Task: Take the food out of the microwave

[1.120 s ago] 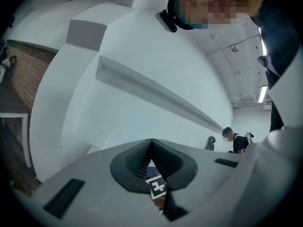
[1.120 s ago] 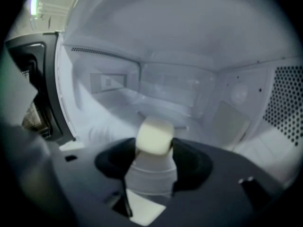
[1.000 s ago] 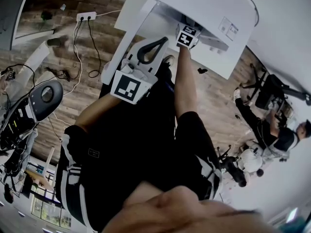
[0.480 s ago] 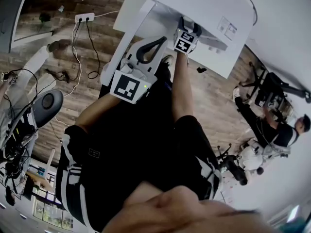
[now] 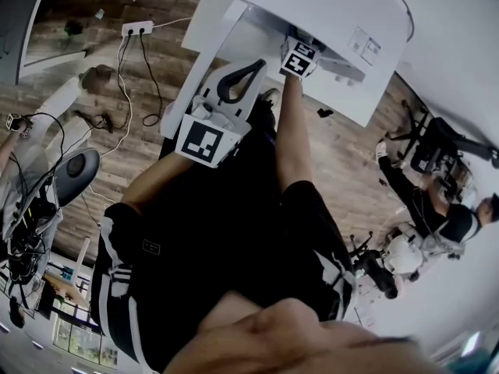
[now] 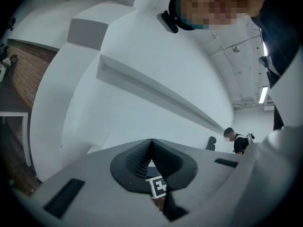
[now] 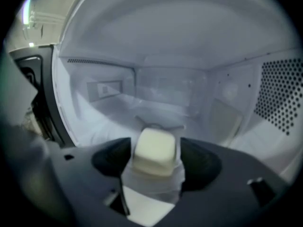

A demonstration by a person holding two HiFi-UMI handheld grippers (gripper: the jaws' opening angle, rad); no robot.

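Both jaws of my right gripper (image 7: 155,163) have just spread, flanking the cream food block (image 7: 154,148) inside the microwave (image 7: 272,91); my left gripper (image 6: 151,146) is pinched together; wooden floor (image 5: 351,162) below.

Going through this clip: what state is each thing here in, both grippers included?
White microwave, door open.
Right gripper, open; jaws have just been opening.
Pale cream block of food, inside the microwave, between the right gripper's open jaws.
Left gripper, shut, empty.
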